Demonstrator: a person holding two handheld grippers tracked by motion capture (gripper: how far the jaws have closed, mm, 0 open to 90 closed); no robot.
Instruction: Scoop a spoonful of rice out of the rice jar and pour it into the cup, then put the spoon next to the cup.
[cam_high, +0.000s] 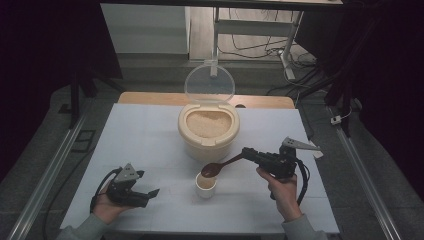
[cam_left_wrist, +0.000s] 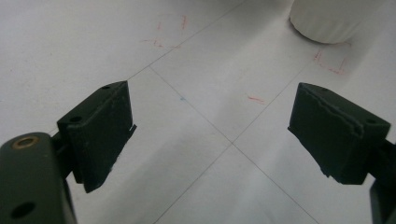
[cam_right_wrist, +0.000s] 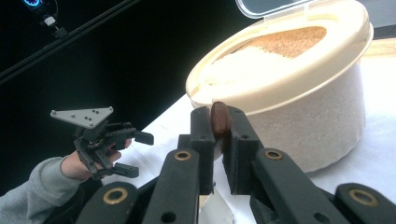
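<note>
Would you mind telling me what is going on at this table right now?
A person is spooning rice. The right gripper is shut on the handle of a brown spoon, whose bowl hangs over a small white cup. Behind the cup stands a cream rice container, full of rice, with its clear lid flipped up. The left gripper rests open and empty on the white table, at the left.

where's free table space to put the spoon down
Bare white table lies left of the cream rice container, up to the open left gripper. Another free patch lies right of the container, beyond the right gripper. It is crowded in front of the container, where the brown wooden spoon hangs over the small white cup.
</note>
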